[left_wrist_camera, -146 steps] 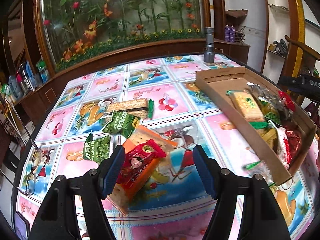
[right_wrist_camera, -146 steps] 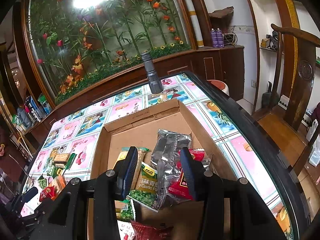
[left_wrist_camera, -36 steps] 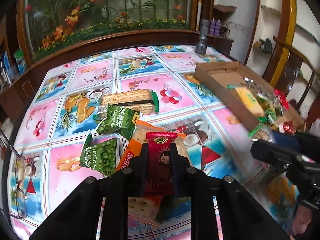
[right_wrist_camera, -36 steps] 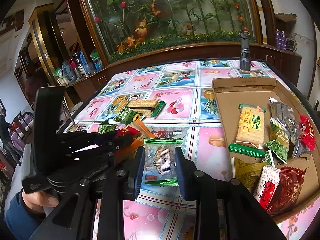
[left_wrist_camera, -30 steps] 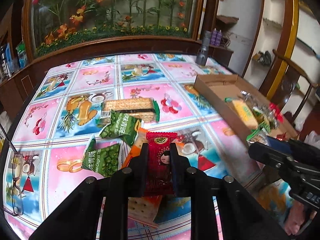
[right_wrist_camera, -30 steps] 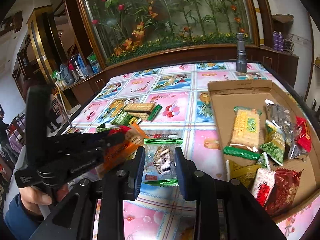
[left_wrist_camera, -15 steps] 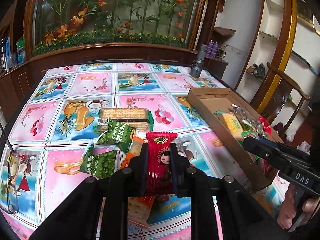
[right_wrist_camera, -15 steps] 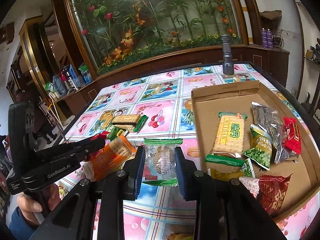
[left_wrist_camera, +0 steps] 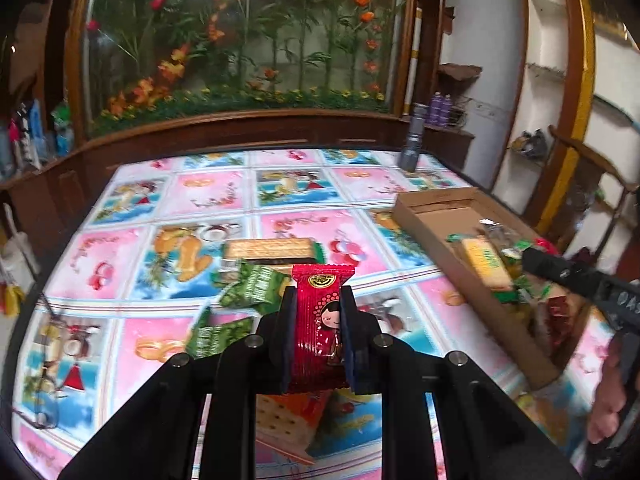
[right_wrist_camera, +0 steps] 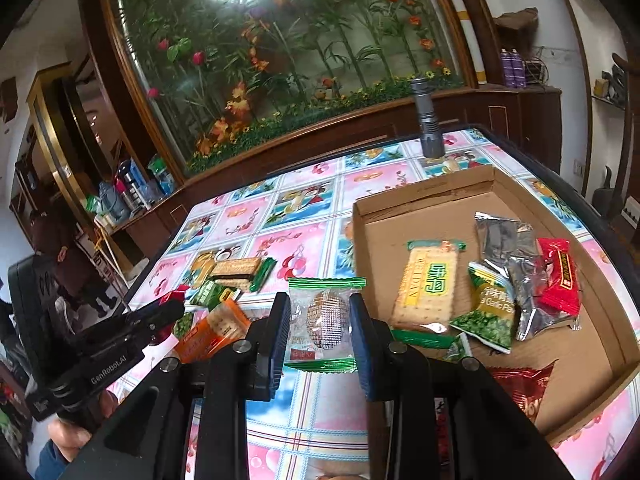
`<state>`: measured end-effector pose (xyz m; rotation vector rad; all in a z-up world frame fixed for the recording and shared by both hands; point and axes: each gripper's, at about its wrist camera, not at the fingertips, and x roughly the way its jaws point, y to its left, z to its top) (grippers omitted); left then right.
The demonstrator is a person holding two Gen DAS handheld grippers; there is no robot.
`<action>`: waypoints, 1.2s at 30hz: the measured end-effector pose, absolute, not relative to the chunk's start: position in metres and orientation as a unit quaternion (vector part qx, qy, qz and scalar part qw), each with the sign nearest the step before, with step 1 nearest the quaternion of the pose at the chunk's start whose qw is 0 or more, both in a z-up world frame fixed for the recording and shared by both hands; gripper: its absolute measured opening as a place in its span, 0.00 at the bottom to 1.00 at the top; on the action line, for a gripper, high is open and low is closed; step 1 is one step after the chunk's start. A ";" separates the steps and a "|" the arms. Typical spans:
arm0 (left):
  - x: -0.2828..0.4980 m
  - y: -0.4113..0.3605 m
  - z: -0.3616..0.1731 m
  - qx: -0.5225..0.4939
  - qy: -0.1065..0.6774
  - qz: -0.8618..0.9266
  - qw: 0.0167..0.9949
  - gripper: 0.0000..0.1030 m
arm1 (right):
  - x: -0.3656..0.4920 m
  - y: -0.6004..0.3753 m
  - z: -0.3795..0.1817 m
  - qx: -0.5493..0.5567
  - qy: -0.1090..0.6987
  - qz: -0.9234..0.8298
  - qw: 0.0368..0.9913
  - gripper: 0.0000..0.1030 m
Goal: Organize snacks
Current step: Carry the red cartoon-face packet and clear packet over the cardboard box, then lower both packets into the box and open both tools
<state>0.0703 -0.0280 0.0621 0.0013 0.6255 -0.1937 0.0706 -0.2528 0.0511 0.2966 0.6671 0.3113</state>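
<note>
I hold both tongs above the table (left_wrist_camera: 280, 196). My left tongs (left_wrist_camera: 316, 336) are clamped on a red snack packet (left_wrist_camera: 320, 320), its long axis running away from me along the fingers; it bears a round gold emblem and a cartoon face. My right tongs (right_wrist_camera: 320, 320) grip a clear, green-edged cake packet (right_wrist_camera: 324, 320). The cardboard tray (right_wrist_camera: 600, 280) lies to the right of both, just beside the right tongs and farther from the left. In the tray I read "WEIDAN" on a yellow biscuit pack (right_wrist_camera: 430, 284) and "Garlic" on a green pea packet (right_wrist_camera: 488, 312). The left tool's side reads "GenRobot.AI".
</note>
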 end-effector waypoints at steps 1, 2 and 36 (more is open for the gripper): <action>0.070 -0.029 0.062 0.007 0.305 -0.090 0.948 0.18 | 0.071 -0.254 0.051 0.145 0.324 0.149 0.923 0.31; 0.070 -0.030 0.062 0.012 0.302 -0.084 0.949 0.18 | 0.071 -0.255 0.052 0.143 0.323 0.145 0.924 0.31; 0.044 -0.148 0.082 0.131 0.259 -0.104 0.951 0.19 | 0.086 -0.353 0.051 0.248 0.315 0.061 0.914 0.31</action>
